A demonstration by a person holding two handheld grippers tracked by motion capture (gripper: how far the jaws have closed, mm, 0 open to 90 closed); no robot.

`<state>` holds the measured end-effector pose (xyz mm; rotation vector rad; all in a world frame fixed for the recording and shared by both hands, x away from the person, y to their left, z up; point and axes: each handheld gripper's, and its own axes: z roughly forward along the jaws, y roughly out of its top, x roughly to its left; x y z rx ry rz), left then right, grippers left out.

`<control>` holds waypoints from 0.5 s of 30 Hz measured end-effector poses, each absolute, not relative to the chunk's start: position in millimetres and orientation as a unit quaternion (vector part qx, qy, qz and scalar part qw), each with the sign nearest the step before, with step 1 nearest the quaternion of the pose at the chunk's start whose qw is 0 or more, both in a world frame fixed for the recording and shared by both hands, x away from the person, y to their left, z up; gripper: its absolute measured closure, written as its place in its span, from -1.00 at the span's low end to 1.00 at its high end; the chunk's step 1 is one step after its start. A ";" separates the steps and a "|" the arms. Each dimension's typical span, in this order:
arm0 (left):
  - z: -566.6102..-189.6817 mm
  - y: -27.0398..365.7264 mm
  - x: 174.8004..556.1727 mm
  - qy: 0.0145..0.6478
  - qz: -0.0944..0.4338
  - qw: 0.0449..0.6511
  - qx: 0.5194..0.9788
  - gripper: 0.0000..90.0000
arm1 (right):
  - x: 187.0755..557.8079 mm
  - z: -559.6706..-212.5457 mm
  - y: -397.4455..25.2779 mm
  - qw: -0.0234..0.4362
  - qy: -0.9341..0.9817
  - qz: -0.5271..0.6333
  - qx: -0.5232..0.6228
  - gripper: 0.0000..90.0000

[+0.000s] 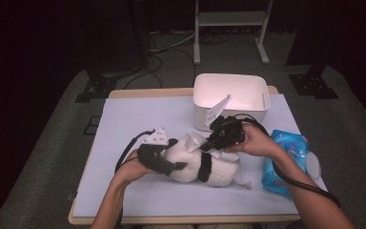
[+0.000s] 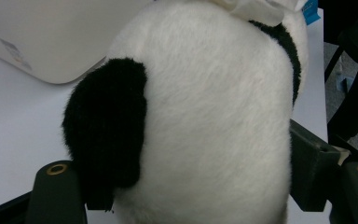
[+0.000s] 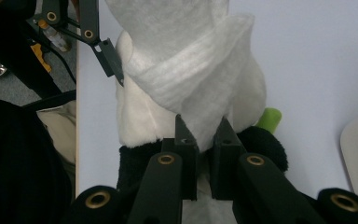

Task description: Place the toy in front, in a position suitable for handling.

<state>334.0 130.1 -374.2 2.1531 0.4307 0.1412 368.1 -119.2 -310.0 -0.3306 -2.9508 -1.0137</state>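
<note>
A black-and-white plush panda (image 1: 190,164) lies on its side mid-table. My left gripper (image 1: 174,167) clamps its left end; in the left gripper view the white body (image 2: 214,116) with a black limb sits squeezed between both jaws of that gripper (image 2: 186,186). A white wipe (image 3: 200,74) is draped over the plush. My right gripper (image 3: 204,135) is shut on a fold of this wipe, pressed against the panda's fur (image 3: 135,116). From above, the right gripper (image 1: 214,140) rests on top of the plush, near the wipe (image 1: 195,139).
A white bin (image 1: 228,76) stands just behind the panda, its wall close to my right hand. A blue pack of wipes (image 1: 286,162) lies at the right. A pale sheet (image 1: 138,114) covers the table. A small green piece (image 3: 268,119) sticks out beside the plush.
</note>
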 end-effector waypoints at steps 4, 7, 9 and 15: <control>-374.1 129.6 333.9 0.173 0.058 0.456 0.871 -0.43 | 371.0 -307.6 -123.9 -0.004 -0.940 -0.323 -0.110 0.85; -373.4 128.8 332.4 0.167 0.060 0.454 0.873 -0.44 | 373.6 -306.8 -132.3 -0.007 -0.939 -0.323 -0.121 0.85; -373.5 128.8 332.3 0.167 0.061 0.454 0.873 -0.43 | 374.8 -306.8 -135.6 -0.008 -0.937 -0.325 -0.126 0.85; -373.9 129.2 332.3 0.164 0.061 0.454 0.874 -0.44 | 380.2 -307.3 -160.0 -0.016 -0.930 -0.333 -0.154 0.85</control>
